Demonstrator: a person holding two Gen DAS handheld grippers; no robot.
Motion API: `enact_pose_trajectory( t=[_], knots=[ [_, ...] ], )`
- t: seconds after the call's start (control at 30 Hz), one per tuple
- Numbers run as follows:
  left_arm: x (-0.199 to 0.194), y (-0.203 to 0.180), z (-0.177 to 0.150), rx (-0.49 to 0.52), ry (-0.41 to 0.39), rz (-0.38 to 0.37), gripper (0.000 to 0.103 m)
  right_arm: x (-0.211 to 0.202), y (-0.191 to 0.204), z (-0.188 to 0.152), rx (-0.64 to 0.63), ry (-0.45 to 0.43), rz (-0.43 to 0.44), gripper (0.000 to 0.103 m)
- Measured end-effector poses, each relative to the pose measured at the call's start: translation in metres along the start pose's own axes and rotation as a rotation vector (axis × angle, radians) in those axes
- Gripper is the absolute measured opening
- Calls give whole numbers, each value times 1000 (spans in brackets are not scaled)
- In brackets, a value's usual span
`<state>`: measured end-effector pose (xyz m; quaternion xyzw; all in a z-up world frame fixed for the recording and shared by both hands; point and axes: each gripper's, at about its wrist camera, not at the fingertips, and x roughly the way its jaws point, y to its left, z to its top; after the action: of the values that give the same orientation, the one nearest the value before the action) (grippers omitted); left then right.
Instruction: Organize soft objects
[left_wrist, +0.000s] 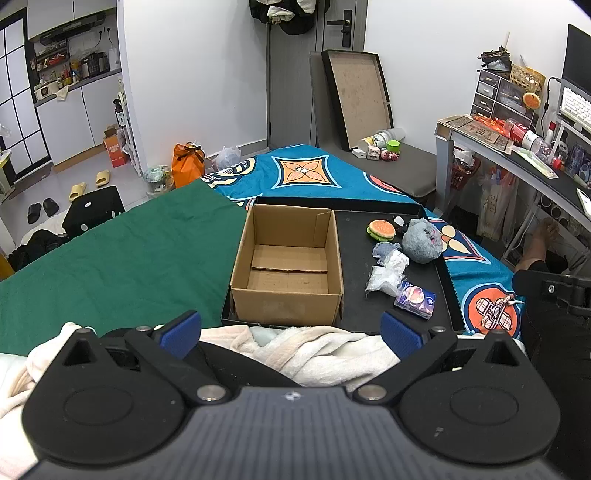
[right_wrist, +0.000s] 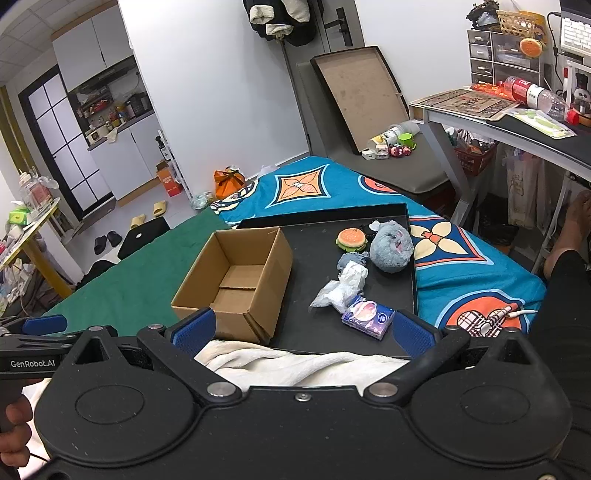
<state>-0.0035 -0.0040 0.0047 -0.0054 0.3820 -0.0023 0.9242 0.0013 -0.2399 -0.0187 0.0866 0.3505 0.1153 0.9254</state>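
Observation:
An empty cardboard box (left_wrist: 288, 264) (right_wrist: 236, 280) stands on the left half of a black tray (left_wrist: 354, 229) (right_wrist: 391, 225) on the bed. On the tray's right half lie a burger plush (left_wrist: 381, 229) (right_wrist: 351, 239), a grey furry plush (left_wrist: 422, 240) (right_wrist: 391, 246), crumpled white plastic bags (left_wrist: 386, 275) (right_wrist: 341, 286), a small blue-grey cloth (left_wrist: 382, 249) (right_wrist: 349, 260) and a tissue pack (left_wrist: 414, 300) (right_wrist: 367, 316). My left gripper (left_wrist: 291, 334) is open and empty, just short of the tray's near edge. My right gripper (right_wrist: 303, 330) is open and empty, also short of the tray.
A cream fleece blanket (left_wrist: 317, 350) (right_wrist: 295, 363) lies under both grippers. A green cloth (left_wrist: 122, 258) covers the bed to the left, a blue patterned sheet (left_wrist: 306, 173) beyond. A cluttered desk (left_wrist: 517, 147) and a person's foot (left_wrist: 539, 240) are at right.

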Motion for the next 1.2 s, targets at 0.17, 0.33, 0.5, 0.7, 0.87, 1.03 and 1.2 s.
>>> enact_pose_trajectory(
  t=[0.17, 0.33, 0.5, 0.7, 0.87, 1.03, 1.2],
  knots=[
    [0, 0, 0, 0, 0, 0, 102, 0, 0, 0, 1, -1, 1, 103],
    [0, 0, 0, 0, 0, -1, 102, 0, 0, 0, 1, -1, 1, 103],
    [-1, 2, 1, 3, 1, -1, 102, 1, 2, 0, -2, -3, 10, 103],
    [-1, 2, 2, 7, 4, 0, 102, 3, 3, 0, 0, -1, 20, 103],
    [0, 4, 5, 13, 8, 3, 102, 7, 3, 1, -4, 5, 29, 103],
    [8, 6, 9, 11, 15, 5, 102, 12, 1, 1, -12, -1, 47, 103],
    [18, 7, 11, 6, 25, 5, 102, 20, -8, 2, 3, -5, 55, 103]
  ],
)
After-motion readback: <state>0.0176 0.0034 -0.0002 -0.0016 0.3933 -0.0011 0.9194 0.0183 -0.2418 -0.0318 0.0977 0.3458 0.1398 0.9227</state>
